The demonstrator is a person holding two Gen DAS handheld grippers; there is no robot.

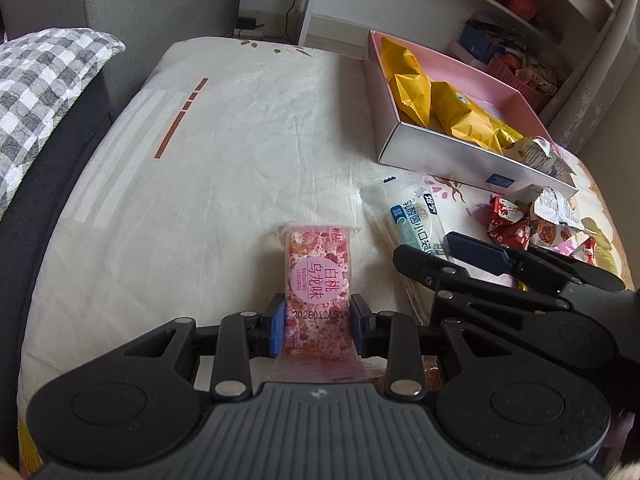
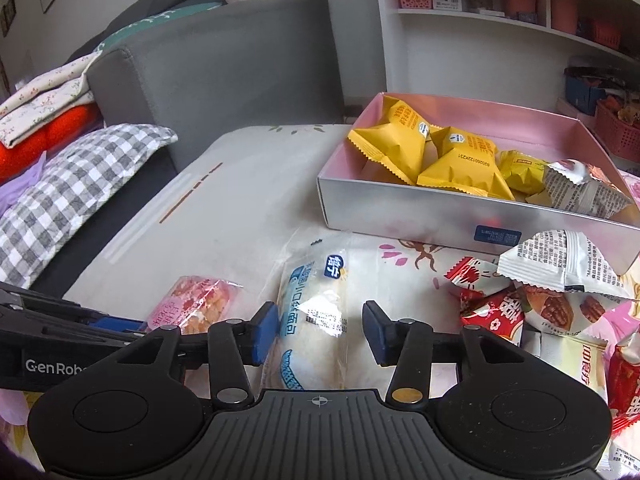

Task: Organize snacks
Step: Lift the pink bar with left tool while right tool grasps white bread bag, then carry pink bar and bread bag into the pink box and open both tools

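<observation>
My left gripper (image 1: 318,320) is shut on a pink peach-flavoured snack pack (image 1: 316,272), which lies lengthwise on the cream tablecloth. The same pack (image 2: 192,304) shows at the lower left of the right wrist view, with the left gripper (image 2: 116,324) on it. My right gripper (image 2: 320,332) straddles a long white-and-blue bread packet (image 2: 316,308); its jaws stand apart from the wrapper, with a gap on the right side. In the left wrist view the right gripper (image 1: 444,254) sits over that packet (image 1: 412,216). Behind stands a pink-lined box (image 2: 400,208) with several yellow packs (image 2: 400,140).
A heap of red and walnut snack packets (image 2: 520,304) lies right of the bread packet, below the box's near corner. A grey sofa (image 2: 224,64) with a checked cushion (image 2: 80,184) borders the table on the left. White shelves (image 2: 500,20) stand behind the box (image 1: 432,152).
</observation>
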